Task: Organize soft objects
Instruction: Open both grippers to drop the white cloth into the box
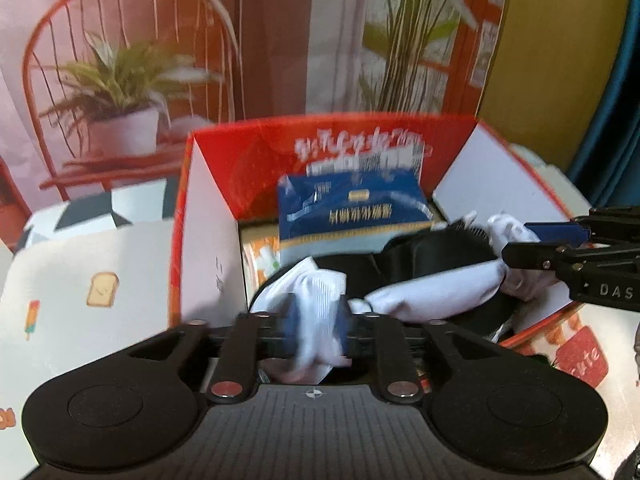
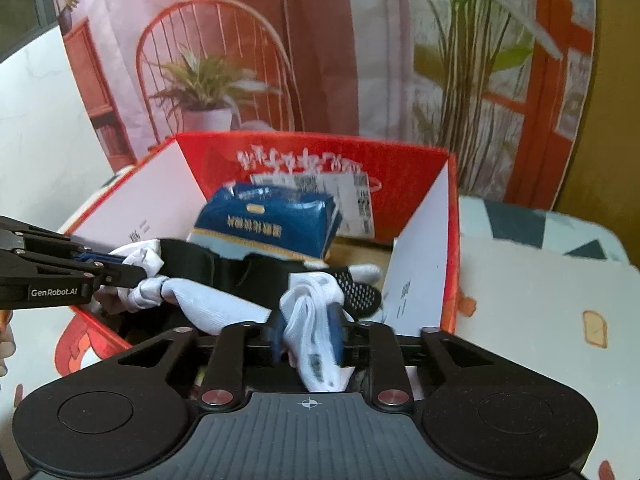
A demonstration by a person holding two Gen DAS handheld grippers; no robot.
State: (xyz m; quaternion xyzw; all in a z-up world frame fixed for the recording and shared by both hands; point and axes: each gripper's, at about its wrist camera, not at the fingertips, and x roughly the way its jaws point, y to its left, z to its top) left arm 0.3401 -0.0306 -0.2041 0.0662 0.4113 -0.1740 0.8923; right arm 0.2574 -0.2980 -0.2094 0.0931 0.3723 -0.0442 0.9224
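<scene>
I am working over an open red cardboard box (image 1: pixel 208 208) with white inner side walls and a red back panel printed with white characters. It sits on a tabletop covered by a pale cloth (image 1: pixel 100 264) with small toast and ice-lolly prints.

Inside the box, toward the back, a blue tissue pack (image 1: pixel 352 212) lies tilted against the red panel, with a paler yellowish packet (image 1: pixel 258 252) beneath it at the left. In front of these lies a heap of soft things: a black garment (image 1: pixel 420 256) spread across the middle, a black-and-white mesh-patterned sock (image 2: pixel 360 284) near the right wall, and a long white sock (image 1: pixel 436 288) draped over the black fabric.

My left gripper (image 1: pixel 318 328) has its blue pads partly apart, with one bunched end of the white sock filling the gap between them; the picture is blurred there, and the fabric appears still touched on both sides. My right gripper (image 2: pixel 306 340) likewise stands part-way open with the sock's other bunched end between its pads, hanging down behind the fingers. The sock stretches between my two grippers, low over the front of the box, above the black garment.
</scene>
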